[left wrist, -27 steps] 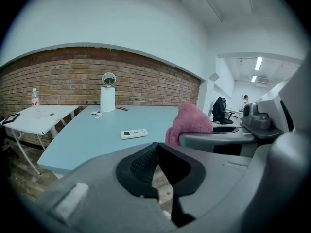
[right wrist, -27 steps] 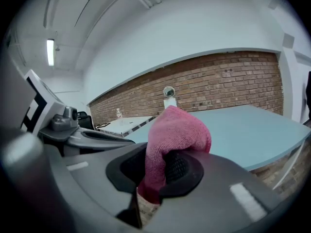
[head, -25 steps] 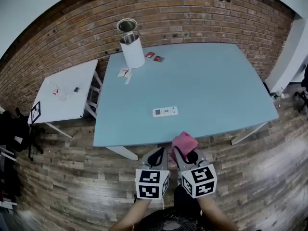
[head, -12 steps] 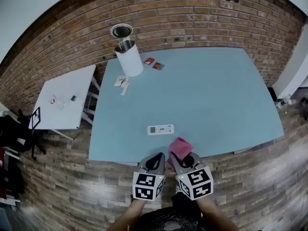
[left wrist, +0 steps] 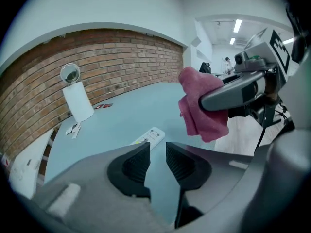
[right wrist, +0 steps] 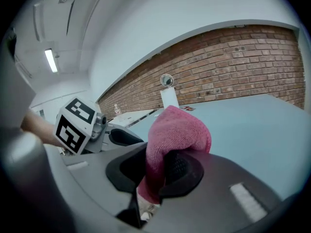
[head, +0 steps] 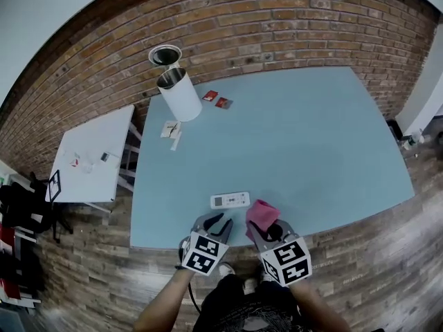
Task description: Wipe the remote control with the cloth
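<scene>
A white remote control (head: 230, 200) lies flat on the light blue table (head: 304, 137) near its front edge; the left gripper view shows the remote control (left wrist: 149, 137) just beyond the jaws. My left gripper (head: 215, 221) hovers just in front of it; its jaws have just been opening and stand a little apart with nothing between them (left wrist: 157, 155). My right gripper (head: 264, 228) is shut on a pink cloth (head: 262, 214), whose fold bulges out above the jaws (right wrist: 177, 130), right of the remote.
A white cylindrical bin (head: 177, 92) stands at the table's far left corner, with two small red packets (head: 216, 99) and paper scraps (head: 171, 131) near it. A small white side table (head: 93, 158) stands to the left. A brick wall (head: 277, 26) runs behind.
Both grippers have moved forward over the table's front edge toward the remote. The left gripper has swung left and rolled, and its jaws have parted. The cloth stays in the right gripper.
</scene>
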Available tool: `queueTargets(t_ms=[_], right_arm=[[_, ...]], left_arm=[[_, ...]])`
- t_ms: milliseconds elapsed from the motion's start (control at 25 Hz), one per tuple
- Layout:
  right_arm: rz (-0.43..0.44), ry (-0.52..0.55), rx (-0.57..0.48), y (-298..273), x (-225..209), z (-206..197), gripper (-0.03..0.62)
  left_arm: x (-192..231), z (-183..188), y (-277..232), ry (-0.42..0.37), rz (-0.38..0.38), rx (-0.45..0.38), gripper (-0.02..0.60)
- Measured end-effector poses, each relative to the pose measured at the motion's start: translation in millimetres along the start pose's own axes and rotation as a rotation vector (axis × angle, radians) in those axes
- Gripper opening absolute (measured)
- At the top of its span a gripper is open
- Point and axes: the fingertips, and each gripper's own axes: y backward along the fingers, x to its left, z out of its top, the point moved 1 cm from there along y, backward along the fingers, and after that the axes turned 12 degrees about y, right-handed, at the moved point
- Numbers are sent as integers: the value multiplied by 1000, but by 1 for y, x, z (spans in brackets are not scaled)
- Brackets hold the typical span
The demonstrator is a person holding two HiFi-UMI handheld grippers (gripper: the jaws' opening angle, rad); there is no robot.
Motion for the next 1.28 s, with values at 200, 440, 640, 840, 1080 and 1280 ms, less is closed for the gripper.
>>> queueTargets(t_ms=[200,440,640,840,1080,1280], right_arm=[[-75,-40,22,-9,-25,-2,63],[-185,-90,23,-18,-46,6,63],[-281,-126,27,-19,-54,8,63],[-356,-159,35,-14,-54,6,63],[-409,-188,44,-9,-50,1,63],[-422,-206,56,-9,-42,-4,63]], left_arm=[[17,4,-32,-200,-76,106,143],[23,-2,-60,-396,-222,228,211],[27,0,-78,-501,-303,302,280],[23,-9,-91,-600,-389,421,335],[19,-17,-96,-634,-412,531,329],[15,-21,-95,-573,-456,644,272]])
